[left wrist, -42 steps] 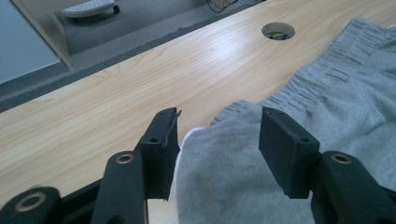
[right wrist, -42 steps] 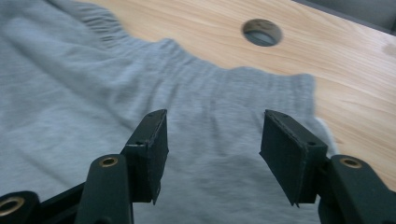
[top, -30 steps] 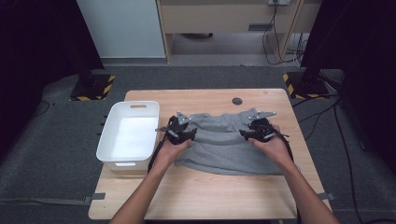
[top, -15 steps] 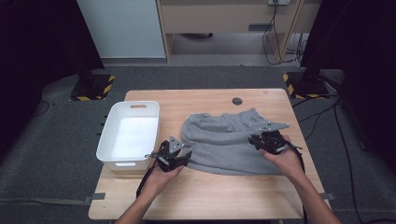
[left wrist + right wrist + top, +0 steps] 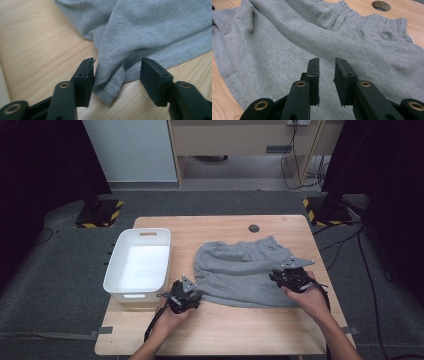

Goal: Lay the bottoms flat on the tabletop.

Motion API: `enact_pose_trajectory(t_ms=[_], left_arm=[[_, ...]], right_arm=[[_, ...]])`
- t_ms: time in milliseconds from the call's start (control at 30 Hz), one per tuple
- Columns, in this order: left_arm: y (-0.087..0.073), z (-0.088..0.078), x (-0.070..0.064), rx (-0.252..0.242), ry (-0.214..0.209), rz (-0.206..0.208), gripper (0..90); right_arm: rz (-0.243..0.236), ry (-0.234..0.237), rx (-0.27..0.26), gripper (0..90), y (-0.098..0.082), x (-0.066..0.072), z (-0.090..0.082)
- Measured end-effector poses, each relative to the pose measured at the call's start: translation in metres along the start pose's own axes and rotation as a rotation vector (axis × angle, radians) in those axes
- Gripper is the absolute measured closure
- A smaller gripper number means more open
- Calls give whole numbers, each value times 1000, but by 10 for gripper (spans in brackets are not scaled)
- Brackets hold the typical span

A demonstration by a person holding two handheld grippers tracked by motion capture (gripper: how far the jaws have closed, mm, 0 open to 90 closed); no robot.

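The left gripper (image 5: 192,296) sits at the near left corner of the grey shorts (image 5: 245,270), low over the table (image 5: 225,330); in the left gripper view its jaws stand apart with the stitched hem corner (image 5: 110,87) lying between them; the left pad is just beside the cloth, the right pad clear of it, so nothing is clamped; the jaws have just been closing a little with the hem between them. The right gripper (image 5: 277,276) rests over the right side of the shorts, near their right edge; in the right gripper view its jaws stand at a narrow gap above the fabric (image 5: 287,50), with nothing pinched in the gap. The shorts lie flat and spread on the middle and right of the table, waistband (image 5: 372,21) toward the far side, hems toward the person; a dark round hole (image 5: 254,228) in the tabletop lies beyond the waistband. A white bin (image 5: 120,270) stands at the table's left edge, just beside the left gripper and apart from the shorts. The person's forearms come in from the bottom.
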State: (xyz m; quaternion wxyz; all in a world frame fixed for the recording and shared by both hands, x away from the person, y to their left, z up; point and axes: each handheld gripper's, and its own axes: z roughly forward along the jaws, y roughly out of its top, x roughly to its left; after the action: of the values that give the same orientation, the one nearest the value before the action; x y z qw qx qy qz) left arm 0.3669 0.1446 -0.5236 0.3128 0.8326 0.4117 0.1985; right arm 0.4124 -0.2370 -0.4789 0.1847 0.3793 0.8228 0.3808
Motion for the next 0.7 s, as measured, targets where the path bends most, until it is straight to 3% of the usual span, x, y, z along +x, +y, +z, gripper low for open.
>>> enact_pose_trajectory(t_ms=[133,200,367,533,700], left_arm=[[1,-6,-3,30,-27,28,743],[1,-13,-4,32,-39,38,805],[-5,-30,-5,27,-58,38,833],[-9,-43,-1,-3,-42,19,834],[-15,-40,-2,43,-59,36,836]], right_arm=[[-5,1,-1,737,0,0,-1],[-5,-2,-1,736,1,0,-1],[-15,3,-9,732,4,2,-3],[-34,15,-6,730,4,8,-2],[-57,23,3,735,5,15,-2]])
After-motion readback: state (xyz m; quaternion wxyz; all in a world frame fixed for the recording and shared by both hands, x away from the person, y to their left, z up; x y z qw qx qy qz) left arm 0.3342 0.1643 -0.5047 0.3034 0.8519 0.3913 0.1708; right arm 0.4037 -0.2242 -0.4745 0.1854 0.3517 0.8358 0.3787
